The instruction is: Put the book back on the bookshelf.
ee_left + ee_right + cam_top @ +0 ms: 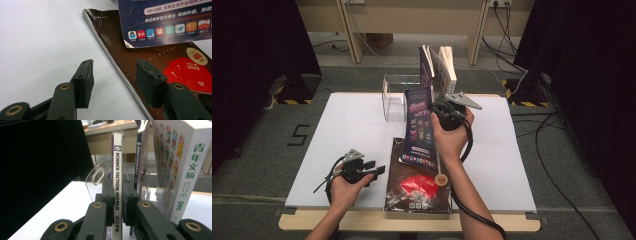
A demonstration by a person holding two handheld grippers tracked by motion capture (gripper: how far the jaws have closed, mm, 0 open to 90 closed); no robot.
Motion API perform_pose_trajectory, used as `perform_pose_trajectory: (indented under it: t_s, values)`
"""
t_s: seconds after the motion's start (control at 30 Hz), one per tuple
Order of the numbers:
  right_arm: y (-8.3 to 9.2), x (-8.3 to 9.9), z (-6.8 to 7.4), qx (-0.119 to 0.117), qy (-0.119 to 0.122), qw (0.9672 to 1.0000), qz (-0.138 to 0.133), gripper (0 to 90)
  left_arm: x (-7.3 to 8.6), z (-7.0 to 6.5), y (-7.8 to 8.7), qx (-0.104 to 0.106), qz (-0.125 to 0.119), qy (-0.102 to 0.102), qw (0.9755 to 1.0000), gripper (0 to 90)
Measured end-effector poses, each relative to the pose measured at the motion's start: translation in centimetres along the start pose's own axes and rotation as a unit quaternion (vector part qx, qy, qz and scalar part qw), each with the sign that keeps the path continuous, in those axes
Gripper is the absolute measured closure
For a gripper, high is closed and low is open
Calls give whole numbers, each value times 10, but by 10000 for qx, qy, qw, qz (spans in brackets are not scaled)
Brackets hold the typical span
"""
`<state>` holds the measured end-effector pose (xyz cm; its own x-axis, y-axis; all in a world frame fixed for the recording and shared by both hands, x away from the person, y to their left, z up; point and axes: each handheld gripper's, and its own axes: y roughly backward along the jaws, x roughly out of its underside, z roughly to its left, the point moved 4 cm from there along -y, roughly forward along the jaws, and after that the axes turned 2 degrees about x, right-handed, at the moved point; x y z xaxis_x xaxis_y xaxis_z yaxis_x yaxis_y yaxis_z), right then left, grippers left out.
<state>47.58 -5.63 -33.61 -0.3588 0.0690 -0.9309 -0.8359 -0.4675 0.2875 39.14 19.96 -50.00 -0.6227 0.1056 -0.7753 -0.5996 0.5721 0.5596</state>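
My right gripper (435, 107) (117, 192) is shut on the spine of a thin "Science Fiction World" magazine (417, 131) (116, 165). It holds the magazine upright above the white board, its lower edge just over a brown magazine (416, 186) (152, 56) that lies flat near the front edge. My left gripper (377, 168) (115, 67) rests low at the front left, jaws open with nothing gripped. One of its fingers (147, 75) hangs over the brown magazine's edge. The held magazine's lower corner (165, 23) shows in the left gripper view.
A clear acrylic book stand (394, 97) (97, 176) sits at the board's back middle. Beside it stand a thin magazine (426, 65) (139, 157) and a thick white book (448, 64) (180, 170). The white board (342, 130) is bare on its left and right parts.
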Motion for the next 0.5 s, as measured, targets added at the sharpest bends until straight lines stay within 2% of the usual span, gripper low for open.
perform_pose_trajectory:
  t_s: [0.5]
  values:
    - [-11,-14,4,95,119,9998,-162,832,1,1,-1,17,44,10,10000,480]
